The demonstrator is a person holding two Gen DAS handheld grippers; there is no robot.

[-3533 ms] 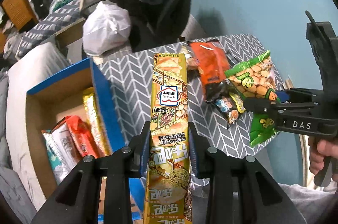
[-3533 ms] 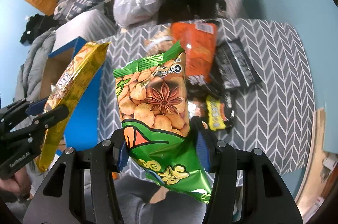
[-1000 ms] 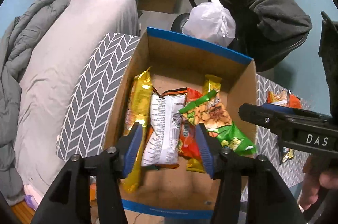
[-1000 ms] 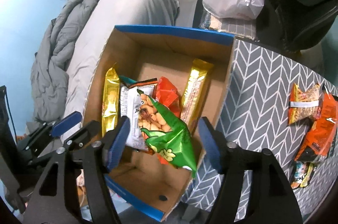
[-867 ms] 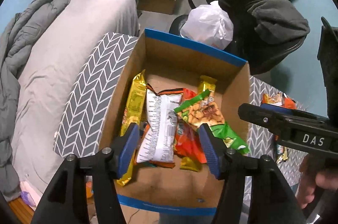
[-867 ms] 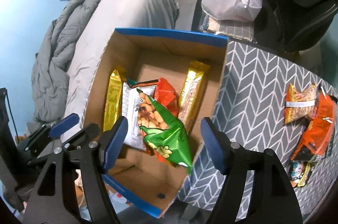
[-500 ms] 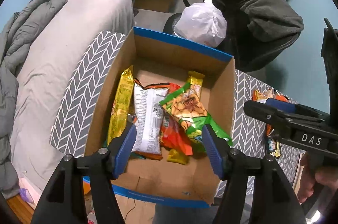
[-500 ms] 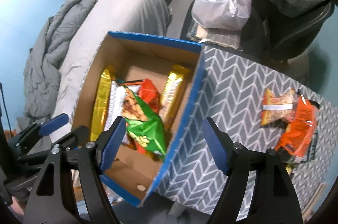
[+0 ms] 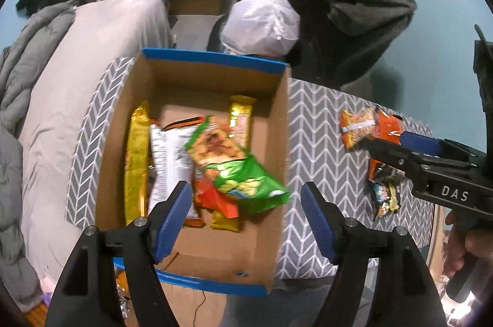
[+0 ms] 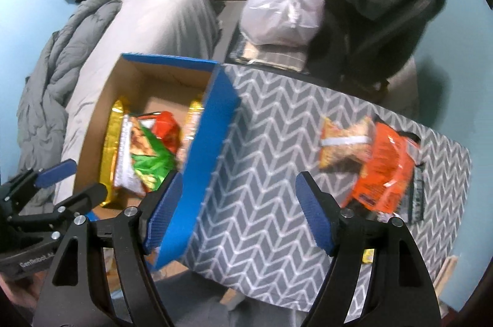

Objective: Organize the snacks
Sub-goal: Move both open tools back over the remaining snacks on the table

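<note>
The open brown cardboard box with blue rim (image 9: 212,62) stands at one end of the grey chevron-patterned table (image 9: 314,148) and already holds several packets: a green peanut bag (image 9: 243,182) lying on top, a white crinkled packet (image 9: 168,160), and 2 long gold packets (image 9: 135,160) against the side walls. Judging by this, a drop-off step is finished and the hands are between loads.

The left gripper (image 9: 246,219) hangs above the box with its jaws opening and nothing between them. The right gripper (image 10: 237,213) stands apart and empty over the table beside the box's blue wall.

The remaining snacks sit well apart from the box at the table's far end: an orange foil bag (image 10: 385,166), a small clear-and-orange cracker packet (image 10: 345,139) touching it, and dark small packets (image 9: 383,197) partly hidden beneath.

The next move likely calls for carrying a gripper across the bare chevron stretch to that pile and closing on 1 packet's edge. That stretch is open. The pile lies close to the table's far edge, so a shove could push a packet off; the overlapping bags may also lift together.
</note>
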